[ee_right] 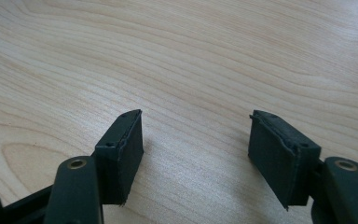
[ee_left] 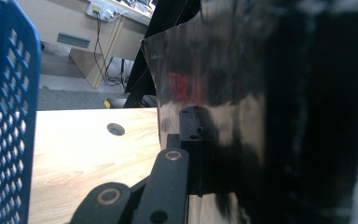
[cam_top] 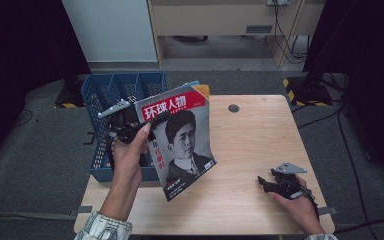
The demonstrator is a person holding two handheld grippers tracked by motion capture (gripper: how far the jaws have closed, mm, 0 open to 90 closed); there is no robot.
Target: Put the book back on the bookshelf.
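Magazine (cam_top: 182, 142) held up off the table (cam_top: 250, 150), tilted, cover facing the high camera, red title band at top, portrait below. Its left edge sits clamped in the left gripper (cam_top: 147, 125), jaws closed tight on the pages; in the left gripper view the glossy dark sheet (ee_left: 214, 93) rises beside the near jaw. Blue basket (cam_top: 105, 95) stands just behind and left of the magazine, at the table's left edge. Right gripper (cam_top: 265, 182) rests low on the wood, well apart, jaws parted, nothing between them (ee_right: 196, 154).
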